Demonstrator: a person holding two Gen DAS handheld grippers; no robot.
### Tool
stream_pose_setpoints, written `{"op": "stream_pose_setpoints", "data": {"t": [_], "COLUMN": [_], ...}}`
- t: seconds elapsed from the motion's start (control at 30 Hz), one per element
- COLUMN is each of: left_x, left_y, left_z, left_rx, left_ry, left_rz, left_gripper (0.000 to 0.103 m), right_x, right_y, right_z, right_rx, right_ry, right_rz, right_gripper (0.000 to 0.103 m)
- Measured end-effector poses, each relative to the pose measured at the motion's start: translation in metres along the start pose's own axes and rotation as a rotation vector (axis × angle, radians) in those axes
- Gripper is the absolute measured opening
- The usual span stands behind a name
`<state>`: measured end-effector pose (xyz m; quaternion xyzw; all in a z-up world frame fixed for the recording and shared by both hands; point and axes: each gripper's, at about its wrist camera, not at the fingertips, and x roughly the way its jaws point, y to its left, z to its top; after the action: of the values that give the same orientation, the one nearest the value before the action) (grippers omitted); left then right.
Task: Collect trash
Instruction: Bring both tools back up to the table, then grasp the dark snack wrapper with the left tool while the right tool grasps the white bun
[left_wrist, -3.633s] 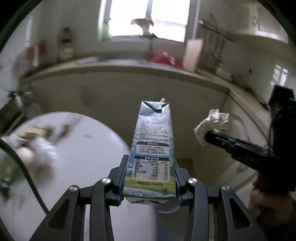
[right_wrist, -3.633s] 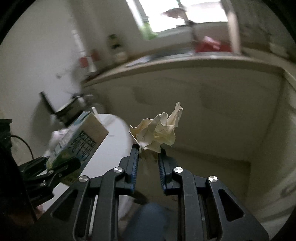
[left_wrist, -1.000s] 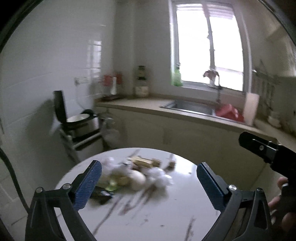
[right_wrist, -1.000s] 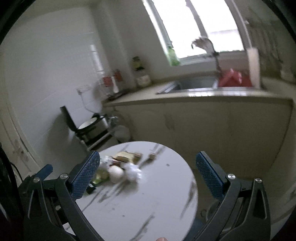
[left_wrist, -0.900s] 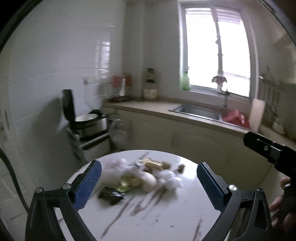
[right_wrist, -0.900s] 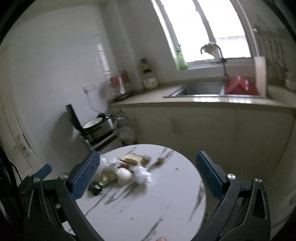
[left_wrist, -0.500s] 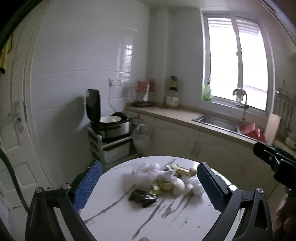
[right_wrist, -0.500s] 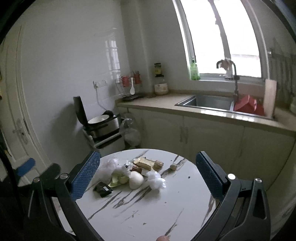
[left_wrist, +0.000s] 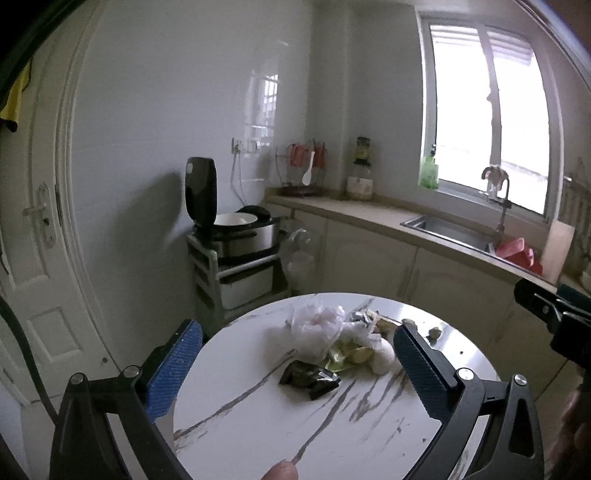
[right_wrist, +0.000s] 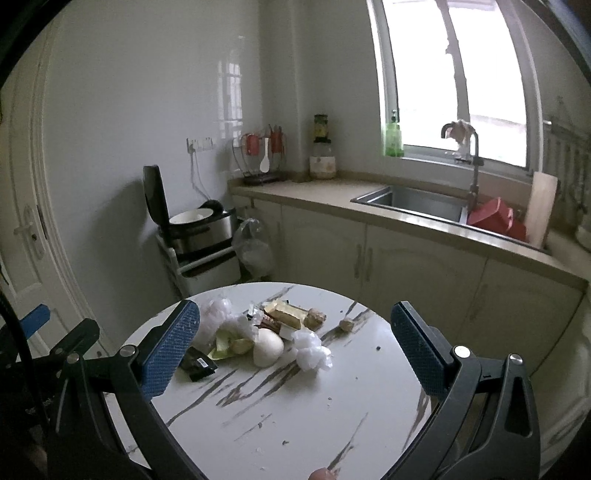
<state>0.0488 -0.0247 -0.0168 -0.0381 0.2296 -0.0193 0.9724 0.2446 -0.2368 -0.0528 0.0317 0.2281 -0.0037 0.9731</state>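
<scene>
A pile of trash lies on the round white marble table (left_wrist: 258, 424): a white plastic bag (left_wrist: 317, 325), a dark wrapper (left_wrist: 308, 374), green peel (left_wrist: 345, 356) and a white egg-shaped lump (left_wrist: 382, 360). My left gripper (left_wrist: 295, 334) is open and empty, held above the table's near side. In the right wrist view the pile shows the white lump (right_wrist: 267, 350), crumpled white plastic (right_wrist: 312, 354), a yellow-brown box (right_wrist: 290, 317) and the dark wrapper (right_wrist: 197, 363). My right gripper (right_wrist: 294, 310) is open and empty too.
A rice cooker (left_wrist: 236, 229) with its lid up stands on a small cart behind the table. A plastic bag (right_wrist: 253, 247) hangs at the cabinets. The counter holds a sink (right_wrist: 417, 201), a red item (right_wrist: 495, 219) and a cutting board (right_wrist: 541, 206). A door (left_wrist: 33, 258) is at left.
The milk carton in the left gripper and the crumpled paper in the right are gone; both grippers now stand open. Both views have swung back onto the table and the trash pile.
</scene>
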Motion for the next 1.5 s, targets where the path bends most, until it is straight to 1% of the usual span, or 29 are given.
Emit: {"op": "stream_pose_setpoints", "data": {"t": [0.1, 0.17, 0.4, 0.6, 0.8, 0.87, 0.97, 1.03, 1.1, 1.17, 1.2, 1.23, 1.27, 1.33, 1.4, 1.5], "left_x": [0.017, 0.032, 0.095, 0.165, 0.229, 0.253, 0.279, 0.296, 0.313, 0.322, 0.326, 0.330, 0.332, 0.340, 0.348, 0.360], "left_y": [0.004, 0.005, 0.004, 0.013, 0.019, 0.021, 0.023, 0.025, 0.029, 0.030, 0.032, 0.033, 0.035, 0.041, 0.045, 0.045], "left_z": [0.001, 0.000, -0.007, -0.010, 0.001, 0.005, 0.005, 0.007, 0.010, 0.009, 0.011, 0.011, 0.013, 0.015, 0.016, 0.016], "left_rx": [-0.004, -0.003, 0.015, -0.004, -0.015, -0.025, -0.037, -0.037, -0.045, -0.043, -0.031, -0.027, -0.028, -0.037, -0.028, -0.001], "left_ry": [0.027, 0.059, 0.200, 0.341, 0.432, 0.464, 0.489, 0.506, 0.529, 0.535, 0.531, 0.533, 0.533, 0.531, 0.529, 0.530], "left_rz": [0.001, 0.006, 0.003, -0.012, -0.015, -0.013, -0.009, 0.006, 0.003, 0.008, 0.023, 0.030, 0.031, 0.033, 0.046, 0.060], "left_gripper": [0.102, 0.102, 0.102, 0.102, 0.102, 0.102, 0.102, 0.102, 0.102, 0.102, 0.102, 0.102, 0.102, 0.102, 0.102, 0.102], "right_x": [0.011, 0.022, 0.086, 0.131, 0.174, 0.187, 0.205, 0.217, 0.226, 0.232, 0.235, 0.236, 0.235, 0.231, 0.229, 0.232], "right_y": [0.001, 0.001, -0.007, -0.009, -0.006, -0.003, -0.001, 0.002, 0.004, 0.007, 0.008, 0.010, 0.012, 0.012, 0.012, 0.018], "right_z": [-0.001, -0.004, -0.033, -0.055, -0.073, -0.077, -0.081, -0.083, -0.084, -0.085, -0.084, -0.084, -0.083, -0.081, -0.081, -0.083], "right_rx": [-0.015, -0.021, -0.029, -0.029, -0.027, -0.026, -0.032, -0.038, -0.055, -0.081, -0.092, -0.101, -0.115, -0.124, -0.127, -0.169], "right_ry": [0.022, 0.050, 0.221, 0.327, 0.417, 0.438, 0.469, 0.485, 0.491, 0.491, 0.489, 0.489, 0.489, 0.481, 0.486, 0.491], "right_rz": [0.000, -0.002, 0.014, 0.045, 0.095, 0.112, 0.147, 0.165, 0.166, 0.164, 0.168, 0.172, 0.166, 0.173, 0.198, 0.188], "right_gripper": [0.103, 0.103, 0.103, 0.103, 0.103, 0.101, 0.098, 0.098, 0.098, 0.098, 0.096, 0.092, 0.086, 0.080, 0.080, 0.080]}}
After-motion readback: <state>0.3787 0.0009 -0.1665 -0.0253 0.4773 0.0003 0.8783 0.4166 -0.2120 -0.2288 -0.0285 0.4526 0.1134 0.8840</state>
